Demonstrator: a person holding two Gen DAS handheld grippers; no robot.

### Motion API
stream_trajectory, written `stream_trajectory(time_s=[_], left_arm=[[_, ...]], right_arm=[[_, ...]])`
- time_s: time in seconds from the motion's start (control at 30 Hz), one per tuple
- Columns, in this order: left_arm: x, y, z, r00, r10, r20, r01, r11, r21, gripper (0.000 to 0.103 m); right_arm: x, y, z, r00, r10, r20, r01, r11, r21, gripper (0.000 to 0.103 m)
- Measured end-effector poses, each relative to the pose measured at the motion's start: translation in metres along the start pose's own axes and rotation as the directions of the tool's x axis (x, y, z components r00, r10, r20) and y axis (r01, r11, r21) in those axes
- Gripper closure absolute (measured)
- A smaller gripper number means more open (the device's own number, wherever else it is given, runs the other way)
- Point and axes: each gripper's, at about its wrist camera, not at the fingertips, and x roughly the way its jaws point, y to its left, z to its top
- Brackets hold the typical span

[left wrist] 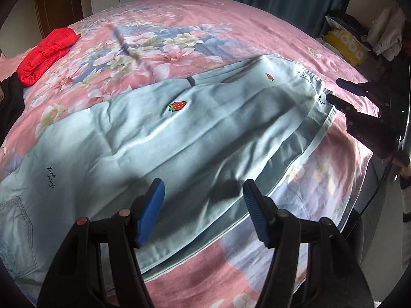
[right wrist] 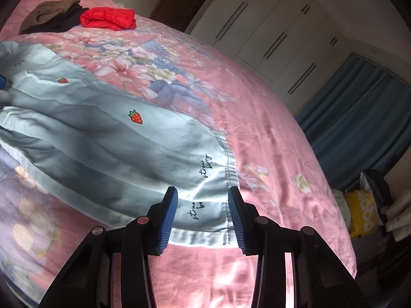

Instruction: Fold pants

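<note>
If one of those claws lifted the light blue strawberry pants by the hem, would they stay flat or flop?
The pants would probably flop: soft wrinkles run along the legs on the bed. They look thin and likely light. The right gripper stands open over the hem, so one pinch would likely leave the rest dangling.

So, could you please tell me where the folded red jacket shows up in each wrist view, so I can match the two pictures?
Left wrist view: the red jacket lies at upper left, on the far side of the bed beyond the pants.
Right wrist view: the red jacket sits near the top, left of centre, beside a dark clothes pile.
Shared landmark: the yellow bag beside the bed.
</note>
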Motion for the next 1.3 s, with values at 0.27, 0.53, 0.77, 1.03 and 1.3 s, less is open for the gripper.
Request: stream_trajectory(time_s=[0.27,0.53,0.77,1.03,1.3], left_arm=[[0.012,-0.009,0.005,1.000,-0.006,-0.019,0.006,1.000,-0.002,0.039],[0.020,-0.016,0.001,0.999,0.021,-0.036,-0.020,0.999,0.033,0.040],[0.023,-0.016,0.005,0.999,0.036,-0.031,-0.035,0.999,0.029,0.041],[0.032,-0.009,0.013,0.999,-0.012,-0.034,0.012,1.000,-0.018,0.072],[0.009,-0.010,0.015,0.998,-0.049,0.040,0.050,0.998,-0.031,0.094]], right_arm=[[0.004,-0.008,-0.007,1.000,0.027,0.017,-0.026,1.000,-0.007,0.064],[0.013,-0.023,-0.019,1.000,0.001,0.000,-0.001,0.999,-0.052,0.064],[0.023,-0.025,-0.014,0.999,0.050,0.020,-0.048,0.995,-0.085,0.064],[0.050,-0.008,-0.001,0.995,0.096,-0.004,-0.094,0.970,-0.226,0.064],[0.054,-0.010,0.008,0.984,0.177,0.006,-0.174,0.970,-0.168,0.102]])
